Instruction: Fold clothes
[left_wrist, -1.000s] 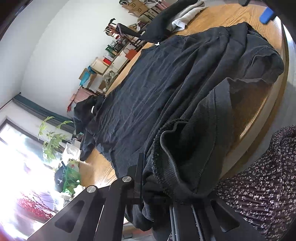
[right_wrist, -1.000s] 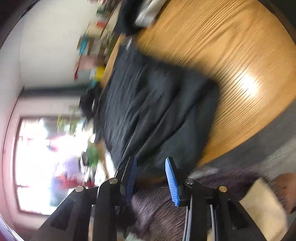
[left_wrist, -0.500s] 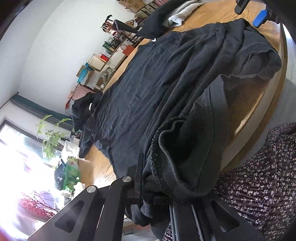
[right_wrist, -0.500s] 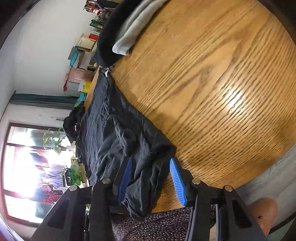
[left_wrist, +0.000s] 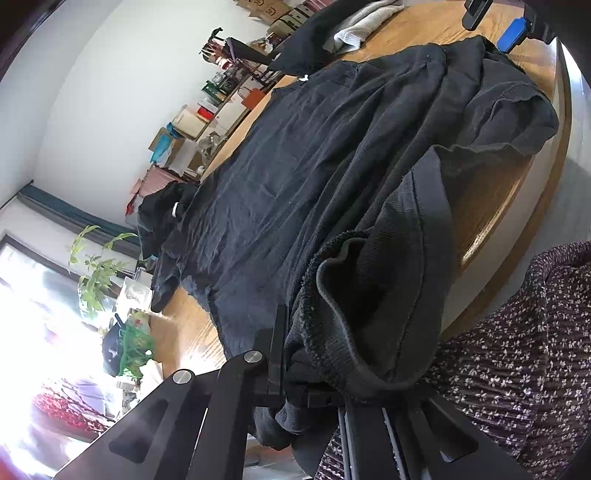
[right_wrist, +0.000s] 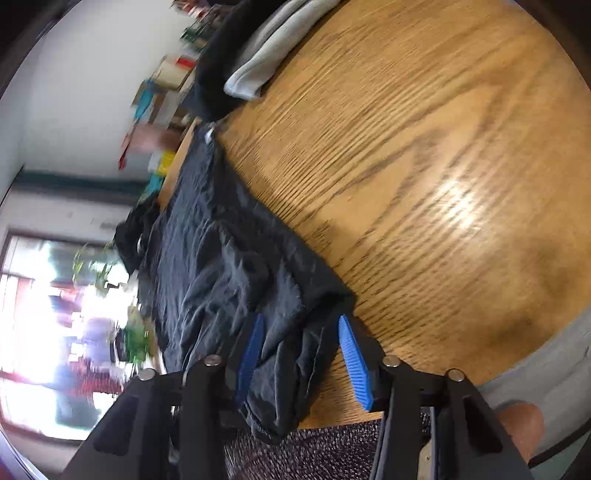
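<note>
Black knit garment (left_wrist: 332, 177) overhangs round oak table (right_wrist: 424, 166) edge, lower frame — left gripper (left_wrist: 314, 391) clamps its bunched hem; right gripper (right_wrist: 299, 354) jaws half-wide, straddling cloth, bare wood right.

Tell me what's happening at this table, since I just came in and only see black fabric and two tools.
A person is folding a black fabric garment spread on the round wooden table. The left tongs are shut on its bunched ribbed hem at the near edge. The right tongs straddle the garment's other near corner, blue pads apart and not pressing yet. Other folded clothes lie at the far side.
</note>
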